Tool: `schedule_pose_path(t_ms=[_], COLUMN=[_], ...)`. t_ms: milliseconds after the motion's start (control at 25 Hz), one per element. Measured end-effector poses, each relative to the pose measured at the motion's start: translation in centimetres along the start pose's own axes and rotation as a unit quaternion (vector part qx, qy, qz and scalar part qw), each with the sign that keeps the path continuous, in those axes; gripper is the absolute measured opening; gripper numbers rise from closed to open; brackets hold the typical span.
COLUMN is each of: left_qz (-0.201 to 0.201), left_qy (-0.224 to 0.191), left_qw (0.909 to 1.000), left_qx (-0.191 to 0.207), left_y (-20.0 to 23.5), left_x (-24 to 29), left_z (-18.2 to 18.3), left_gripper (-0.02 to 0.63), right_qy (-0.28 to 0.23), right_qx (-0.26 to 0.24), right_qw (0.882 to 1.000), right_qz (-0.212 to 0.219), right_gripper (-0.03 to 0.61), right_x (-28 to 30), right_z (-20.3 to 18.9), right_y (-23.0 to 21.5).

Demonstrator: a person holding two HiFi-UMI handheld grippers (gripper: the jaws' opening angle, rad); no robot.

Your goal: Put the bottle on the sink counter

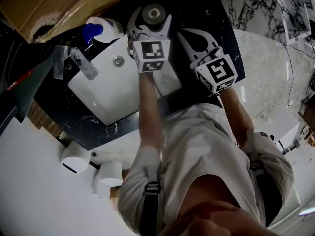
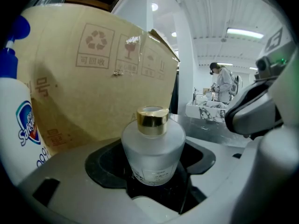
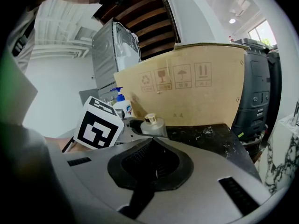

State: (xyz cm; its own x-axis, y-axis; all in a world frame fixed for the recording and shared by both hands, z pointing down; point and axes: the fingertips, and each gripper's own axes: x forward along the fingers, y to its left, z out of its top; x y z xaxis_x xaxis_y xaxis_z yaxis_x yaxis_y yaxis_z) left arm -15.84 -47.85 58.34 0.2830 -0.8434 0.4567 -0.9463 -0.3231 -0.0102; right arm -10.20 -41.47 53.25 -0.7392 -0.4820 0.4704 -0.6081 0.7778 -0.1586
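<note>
Bottle [image 2: 153, 146] first: frosted glass with a gold cap, upright and pinched between the jaws of my left gripper [image 1: 150, 26]. My left gripper view shows a jaw pressed against each side of its body. From the head view it is over the black counter [image 1: 216, 14], behind the white sink [image 1: 113, 90] and near the back edge. I cannot tell whether its base touches the counter.

My right gripper [image 1: 189, 33] is just beside the left one, on its right, also over the counter. Its jaws are pressed together with nothing between them; in the right gripper view the dark pads meet in a line. That view also catches the bottle and the left gripper's marker cube [image 3: 98, 127] ahead.

Just left of the bottle stands a soap bottle [image 1: 101, 28] with a blue pump, near the faucet [image 1: 81, 63]. A cardboard box [image 2: 93, 73] with printed handling symbols rises close behind both. Two paper rolls [image 1: 93, 168] sit below the counter's front. Far off, in the left gripper view, a person [image 2: 224, 80] stands by a table.
</note>
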Motion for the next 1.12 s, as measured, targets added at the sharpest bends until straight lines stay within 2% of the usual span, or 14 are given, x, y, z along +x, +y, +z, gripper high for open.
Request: schedule_pose_path(t_ms=[240,840,1120], left_qz=[-0.001,-0.003,-0.002], left_qy=[0.008,-0.020,-0.014], left_qw=[1.0000,0.9997,0.9997], left_qx=[0.000,-0.012,-0.020], left_y=[0.0,0.0,0.1], left_x=[0.5,0.4,-0.5], left_z=[-0.4,0.5,0.5], left_gripper=[0.328,0.328,0.330], right_qy=[-0.001,-0.003,-0.006], right_qx=[0.002,-0.002,-0.009], right_qw=[1.000,1.000,1.000], right_qz=[0.000,0.008,0.002], right_gripper=[-0.003,-0.002,-0.002], right_x=[0.5,0.7,-0.3], right_z=[-0.1,0.4,0.9], right_y=[-0.5,0.2,0.4])
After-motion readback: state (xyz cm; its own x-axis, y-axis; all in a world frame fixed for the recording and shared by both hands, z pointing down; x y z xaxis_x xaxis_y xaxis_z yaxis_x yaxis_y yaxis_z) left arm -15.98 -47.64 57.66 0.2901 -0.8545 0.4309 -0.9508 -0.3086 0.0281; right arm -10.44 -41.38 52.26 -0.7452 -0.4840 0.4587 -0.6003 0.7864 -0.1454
